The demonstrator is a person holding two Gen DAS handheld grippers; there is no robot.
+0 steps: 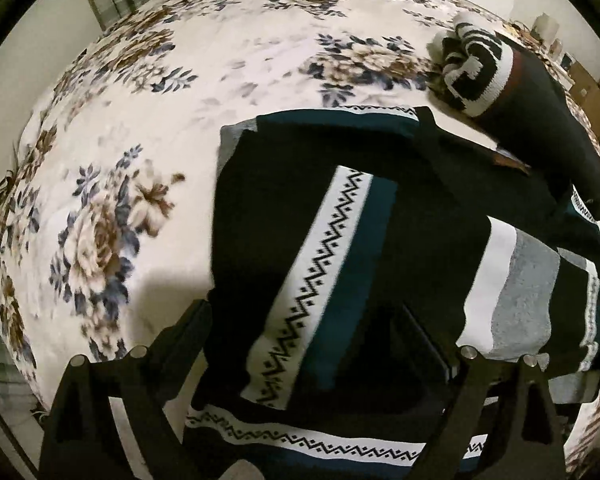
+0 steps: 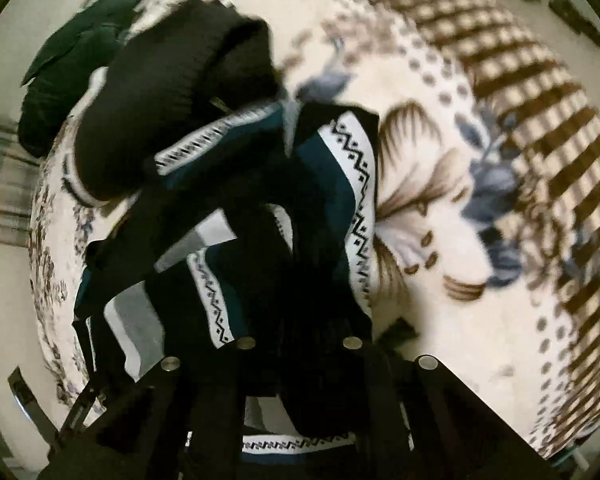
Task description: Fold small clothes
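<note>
No readable brand, label or writing anywhere; the only markings are woven zigzag bands on the sweater.

Left gripper points steeply down over the sweater, jaws spread wide w/ nothing pinched; its two black fingers frame the fabric from either side, pads not pressing.

Right gripper also tilts steeply down, jaws pressed together on a bunched fold of the sweater, dark cloth gathered btwn the fingers.

The sweater, black w/ teal, white and grey stripes, lies partly folded on a cream floral blanket covering a bed. At its far edge, touching it, sits a second dark garment w/ a black-and-white knit cuff. Right view is motion-blurred; the blanket's brown checked border shows on the right. A dark green cushion sits at the bed's far end.
</note>
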